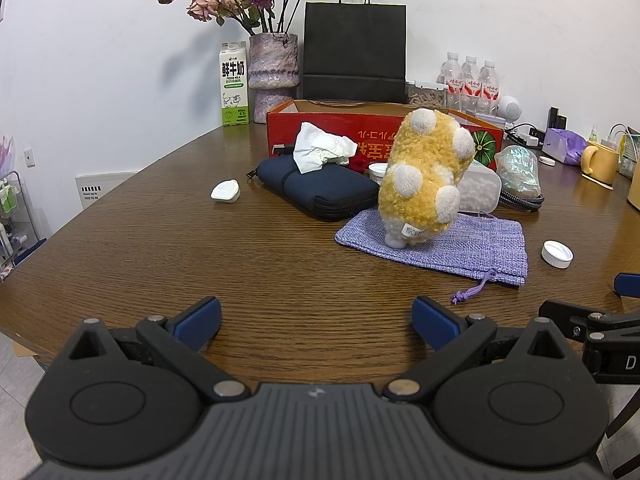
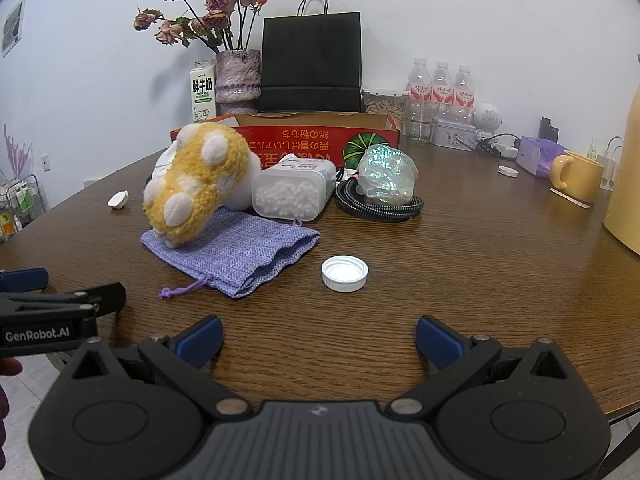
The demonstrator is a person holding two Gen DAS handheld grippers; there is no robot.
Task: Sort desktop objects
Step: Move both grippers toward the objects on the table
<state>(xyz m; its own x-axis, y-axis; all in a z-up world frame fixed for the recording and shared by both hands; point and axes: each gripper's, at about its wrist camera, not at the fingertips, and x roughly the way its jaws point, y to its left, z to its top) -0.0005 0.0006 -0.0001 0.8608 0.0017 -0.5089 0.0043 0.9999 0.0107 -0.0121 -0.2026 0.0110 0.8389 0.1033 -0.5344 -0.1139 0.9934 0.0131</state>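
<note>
While both grippers hover low over the near edge of the round brown wooden table (image 1: 168,248), neither grasps anything: the left gripper (image 1: 317,318) has its blue-padded jaws spread wide over bare wood, and the right gripper (image 2: 319,340) is likewise released, jaws well apart.

From the left wrist view, the fluffy yellow plush toy with white spots (image 1: 426,176) stands tilted on the far left part of the flat lilac woven drawstring pouch (image 1: 452,246). Left of it lies the navy zippered fabric case (image 1: 316,188) with a crumpled white tissue (image 1: 322,152) on top, and further left a small white plastic cap-like piece (image 1: 225,191) sits alone. These the right wrist view mostly hides behind the toy; only the small white piece (image 2: 118,199) shows there.

Better seen from the right wrist view are the clear plastic box of white cotton swabs (image 2: 294,190) just right of the plush toy (image 2: 198,184), the iridescent crinkled bag (image 2: 386,174) resting on a coiled black braided cable (image 2: 378,204), and the white ribbed bottle cap (image 2: 345,273) lying open-side up, near the right gripper and just right of the pouch (image 2: 236,256). In the left view that cap (image 1: 557,254) sits at the right.

Behind everything lies the open red cardboard box (image 1: 360,130), with a black paper bag (image 1: 354,50) against the wall.
</note>
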